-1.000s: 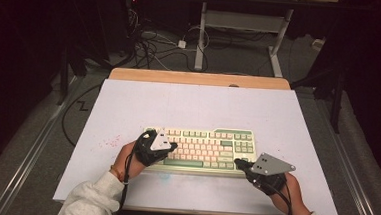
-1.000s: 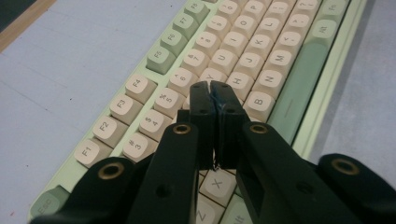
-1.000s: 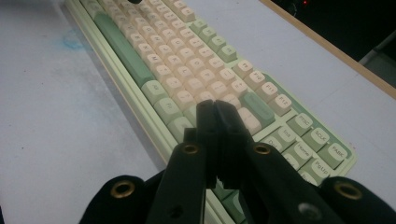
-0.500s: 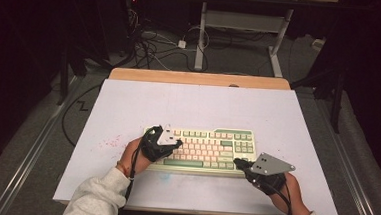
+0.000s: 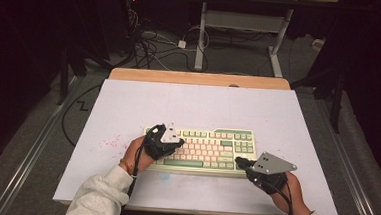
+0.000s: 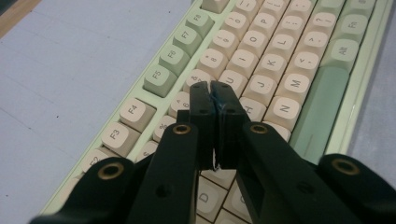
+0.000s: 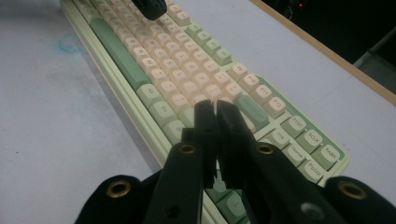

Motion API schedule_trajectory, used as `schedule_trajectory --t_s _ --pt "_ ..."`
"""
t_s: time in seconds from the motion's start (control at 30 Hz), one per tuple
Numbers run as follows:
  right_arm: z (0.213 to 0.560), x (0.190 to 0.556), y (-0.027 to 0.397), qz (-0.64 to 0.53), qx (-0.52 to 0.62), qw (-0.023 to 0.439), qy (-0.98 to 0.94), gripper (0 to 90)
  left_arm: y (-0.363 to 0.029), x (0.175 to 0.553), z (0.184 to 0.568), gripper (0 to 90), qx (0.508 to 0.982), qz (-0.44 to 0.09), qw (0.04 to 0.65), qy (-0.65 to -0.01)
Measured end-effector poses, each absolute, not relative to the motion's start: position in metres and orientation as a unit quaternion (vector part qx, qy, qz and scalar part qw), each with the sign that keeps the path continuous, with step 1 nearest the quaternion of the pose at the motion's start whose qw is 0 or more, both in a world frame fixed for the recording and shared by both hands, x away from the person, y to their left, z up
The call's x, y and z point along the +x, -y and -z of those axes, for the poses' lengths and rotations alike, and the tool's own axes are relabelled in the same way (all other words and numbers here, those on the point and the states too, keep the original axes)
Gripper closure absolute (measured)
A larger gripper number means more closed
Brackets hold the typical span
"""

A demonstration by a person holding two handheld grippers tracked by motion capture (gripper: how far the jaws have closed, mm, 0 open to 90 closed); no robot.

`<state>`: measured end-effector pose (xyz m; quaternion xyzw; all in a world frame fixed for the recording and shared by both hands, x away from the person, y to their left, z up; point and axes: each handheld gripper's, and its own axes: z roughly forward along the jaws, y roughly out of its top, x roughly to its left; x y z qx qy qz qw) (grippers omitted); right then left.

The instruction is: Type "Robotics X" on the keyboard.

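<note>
A green-and-cream keyboard (image 5: 203, 149) is laid on the white table (image 5: 203, 108), near its front edge, approx. centred. The left gripper (image 5: 177, 143) is held over the keyboard's left part; in the left gripper view its jaws are pressed together w/ nothing between, tips above the number/letter rows near the 7 key (image 6: 198, 77). The right gripper (image 5: 238, 162) is held at the keyboard's right front corner, jaws likewise closed and empty, tips over keys beside the nav cluster (image 7: 306, 142). Pink and blue smudges (image 5: 111, 143) are seen on the table.
</note>
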<state>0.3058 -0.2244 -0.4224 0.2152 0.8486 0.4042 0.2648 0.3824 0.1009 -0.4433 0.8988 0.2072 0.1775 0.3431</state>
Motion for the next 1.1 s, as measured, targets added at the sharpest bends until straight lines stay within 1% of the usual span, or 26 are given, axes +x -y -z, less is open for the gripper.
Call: schedule_trajectory --t_s 0.57,1.1 --pt "0.4228 0.306 0.2248 -0.403 0.214 0.263 -0.85 87.8 -0.0972 0.3894 0.4488 86.1 0.909 -0.176 0.318 -0.206" --pt "0.424 0.3074 0.2251 -0.406 0.217 0.254 -0.851 87.7 -0.0973 0.3892 0.4491 86.1 0.911 -0.173 0.315 -0.204"
